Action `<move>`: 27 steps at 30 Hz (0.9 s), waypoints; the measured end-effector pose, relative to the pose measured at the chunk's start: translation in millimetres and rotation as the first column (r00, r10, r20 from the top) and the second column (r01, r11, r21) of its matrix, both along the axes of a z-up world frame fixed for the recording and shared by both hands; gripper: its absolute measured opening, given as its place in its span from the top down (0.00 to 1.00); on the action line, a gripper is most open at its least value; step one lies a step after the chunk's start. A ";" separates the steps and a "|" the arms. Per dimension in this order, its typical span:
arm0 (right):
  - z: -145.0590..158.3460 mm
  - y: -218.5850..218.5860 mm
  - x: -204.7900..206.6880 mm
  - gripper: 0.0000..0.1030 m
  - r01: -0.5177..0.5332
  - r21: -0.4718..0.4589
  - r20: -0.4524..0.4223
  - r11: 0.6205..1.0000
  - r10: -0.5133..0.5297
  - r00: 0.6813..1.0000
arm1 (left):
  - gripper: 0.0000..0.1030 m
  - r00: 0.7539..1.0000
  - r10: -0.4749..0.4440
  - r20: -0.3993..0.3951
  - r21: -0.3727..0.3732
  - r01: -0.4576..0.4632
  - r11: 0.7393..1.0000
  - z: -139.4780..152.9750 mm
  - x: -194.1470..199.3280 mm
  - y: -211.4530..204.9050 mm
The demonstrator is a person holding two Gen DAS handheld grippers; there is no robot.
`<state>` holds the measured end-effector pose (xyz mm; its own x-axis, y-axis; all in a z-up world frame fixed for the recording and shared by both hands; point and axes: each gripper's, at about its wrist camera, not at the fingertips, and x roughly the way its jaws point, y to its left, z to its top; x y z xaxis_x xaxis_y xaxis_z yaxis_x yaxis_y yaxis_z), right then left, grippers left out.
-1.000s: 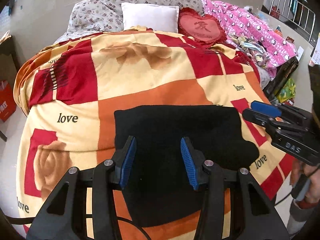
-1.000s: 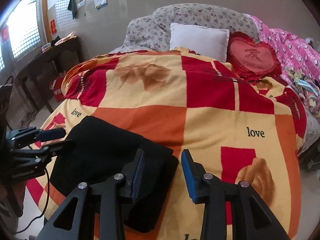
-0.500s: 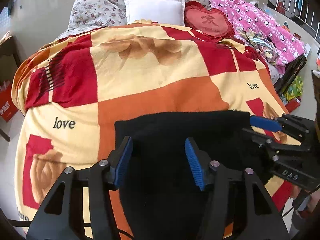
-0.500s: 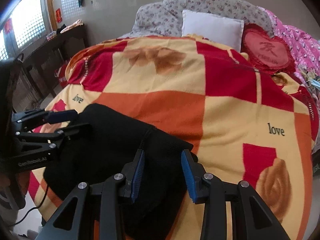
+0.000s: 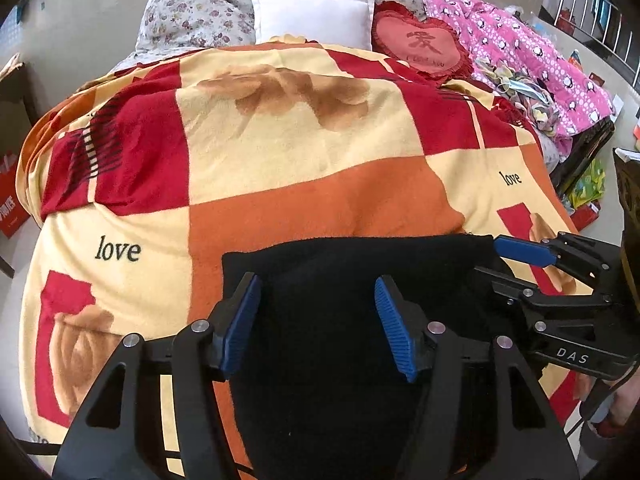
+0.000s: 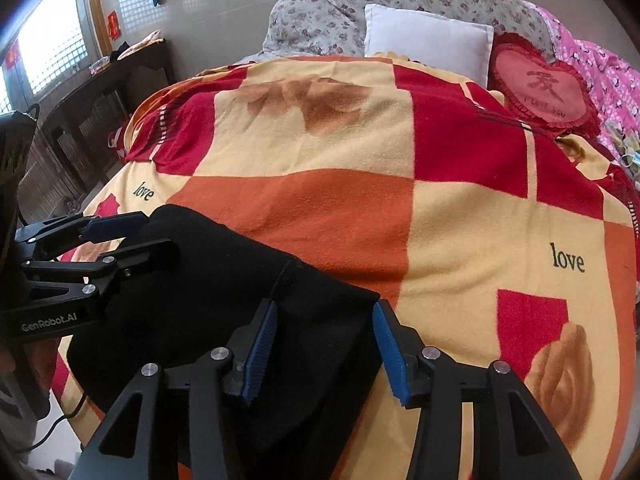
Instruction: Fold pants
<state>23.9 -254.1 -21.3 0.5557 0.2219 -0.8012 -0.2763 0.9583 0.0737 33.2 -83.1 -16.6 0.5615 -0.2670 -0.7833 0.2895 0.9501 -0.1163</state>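
Where the near edge of the bed is reached, the left tool (image 5: 318,324) and right tool (image 6: 324,354) are held apart over the black pants (image 5: 352,320), seen folded into a thick rectangle on the checked blanket (image 5: 304,160).

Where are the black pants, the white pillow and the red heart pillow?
black pants (image 5: 328,312): left wrist view, middle of the cloth.
white pillow (image 5: 312,16): left wrist view, its front face.
red heart pillow (image 6: 540,88): right wrist view, its centre.
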 end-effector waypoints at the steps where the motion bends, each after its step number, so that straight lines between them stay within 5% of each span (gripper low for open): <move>1: 2.1 0.1 -1.4 0.54 0.000 0.001 0.002 1.000 0.000 1.000 | 0.42 1.000 0.002 0.002 0.001 -0.002 1.000 1.2 -1.2 0.2; 12: 34.1 7.3 -36.8 0.54 -0.023 -0.020 0.071 1.000 0.024 0.997 | 0.43 0.998 0.037 0.054 0.023 -0.038 0.999 17.5 -34.8 11.2; 27: 20.5 14.1 -63.3 0.53 -0.031 -0.084 0.036 0.996 0.034 0.999 | 0.43 0.998 0.054 0.022 0.021 -0.054 0.998 4.2 -64.8 16.3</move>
